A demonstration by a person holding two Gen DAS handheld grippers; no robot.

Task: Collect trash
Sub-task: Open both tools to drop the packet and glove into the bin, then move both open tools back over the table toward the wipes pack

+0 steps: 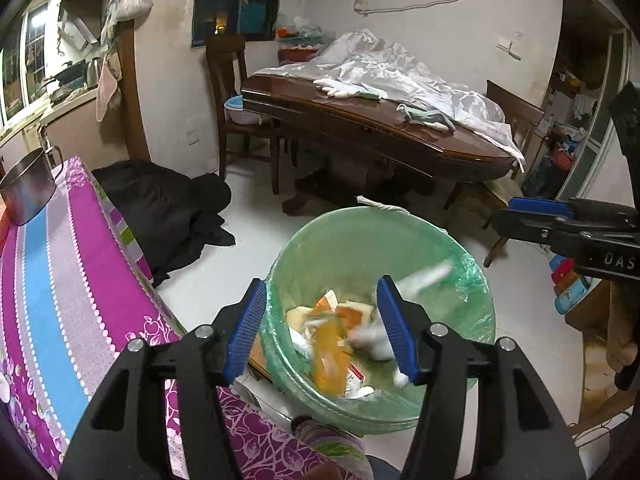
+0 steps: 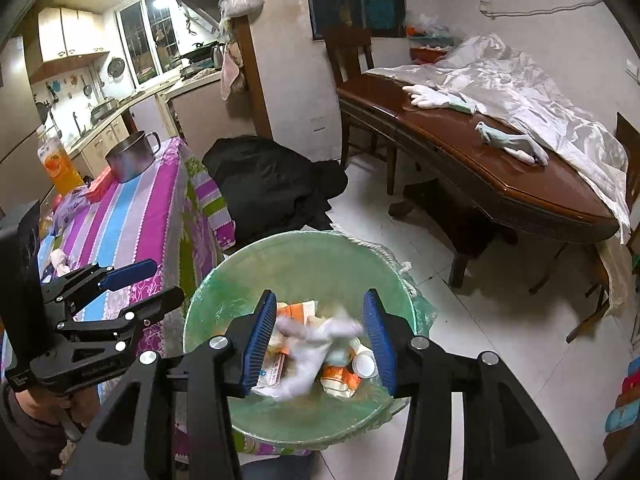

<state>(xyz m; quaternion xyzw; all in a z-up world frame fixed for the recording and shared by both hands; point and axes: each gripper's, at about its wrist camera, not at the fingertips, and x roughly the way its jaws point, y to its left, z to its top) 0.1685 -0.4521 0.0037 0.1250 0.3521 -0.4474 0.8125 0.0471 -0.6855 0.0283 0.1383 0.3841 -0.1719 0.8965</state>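
Both grippers hang over the green-lined trash bin [image 2: 304,272], which stands on the floor against the edge of the table with the striped purple tablecloth [image 2: 132,216]. The step in hand looks like the drop. The right gripper [image 2: 320,340] has its blue pads spread apart, and a blurred white crumpled tissue [image 2: 312,344] sits between them over the bin's contents, seemingly falling free. The left gripper [image 1: 324,328] is likewise spread wide, with a blurred orange wrapper [image 1: 332,356] and white scraps below it inside the bin; whether either pad touches anything I cannot tell.

The tissue's long axis runs diagonally, from lower left up toward the right pad, though blur makes this rough. The orange wrapper's long axis points roughly down into the bin.

Next, I judge, the grippers should lift clear of the bin rim and turn toward remaining litter. The crumpled tissues [image 2: 60,260] near the tablecloth's near edge look like candidates, calling for a wide approach and a gentle close on soft paper.
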